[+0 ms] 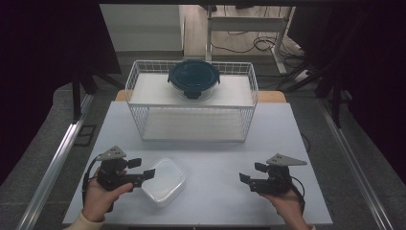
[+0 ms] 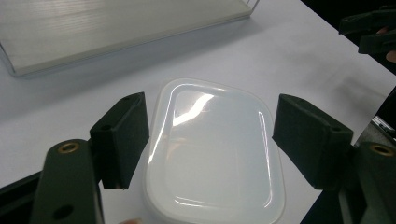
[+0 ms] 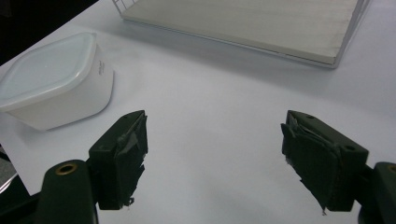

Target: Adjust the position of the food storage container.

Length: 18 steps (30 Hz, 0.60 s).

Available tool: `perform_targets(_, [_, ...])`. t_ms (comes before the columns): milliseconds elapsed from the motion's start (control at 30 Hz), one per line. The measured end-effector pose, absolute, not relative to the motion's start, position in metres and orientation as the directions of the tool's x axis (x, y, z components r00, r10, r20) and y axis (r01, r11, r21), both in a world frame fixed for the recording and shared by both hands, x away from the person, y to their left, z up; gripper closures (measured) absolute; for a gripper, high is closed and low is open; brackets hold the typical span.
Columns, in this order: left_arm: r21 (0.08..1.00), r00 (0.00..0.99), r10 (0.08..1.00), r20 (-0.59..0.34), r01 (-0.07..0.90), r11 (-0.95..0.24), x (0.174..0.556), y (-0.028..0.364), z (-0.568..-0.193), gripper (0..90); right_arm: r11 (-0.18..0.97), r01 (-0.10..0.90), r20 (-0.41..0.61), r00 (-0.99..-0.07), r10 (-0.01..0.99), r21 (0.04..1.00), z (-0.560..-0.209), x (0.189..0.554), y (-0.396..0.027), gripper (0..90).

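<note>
high view | left gripper (image 1: 149,173) spread wide around white lidded box (image 1: 165,182), not yet clamped | right gripper (image 1: 250,175) open, empty | lift still pending

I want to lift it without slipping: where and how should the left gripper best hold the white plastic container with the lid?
Probably across the short sides of the white container, just under the lid's rim, coming down from above. The left gripper has its jaws open on either side; the narrower span seems to fit between them.
</note>
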<state>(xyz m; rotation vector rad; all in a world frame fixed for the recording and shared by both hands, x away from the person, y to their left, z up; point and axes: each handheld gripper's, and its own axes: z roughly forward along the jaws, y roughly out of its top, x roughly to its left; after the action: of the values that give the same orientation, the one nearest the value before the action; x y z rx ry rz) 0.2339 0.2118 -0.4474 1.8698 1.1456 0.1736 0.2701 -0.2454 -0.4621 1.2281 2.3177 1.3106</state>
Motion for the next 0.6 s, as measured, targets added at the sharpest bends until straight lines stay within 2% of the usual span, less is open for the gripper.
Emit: perform_targets(600, [0.756,0.554,0.774,-0.308,0.636,-0.154,0.228,0.223,-0.446,25.9,0.283,0.58,0.197,-0.627,0.754,0.764,-0.467,0.271,-0.242,22.4])
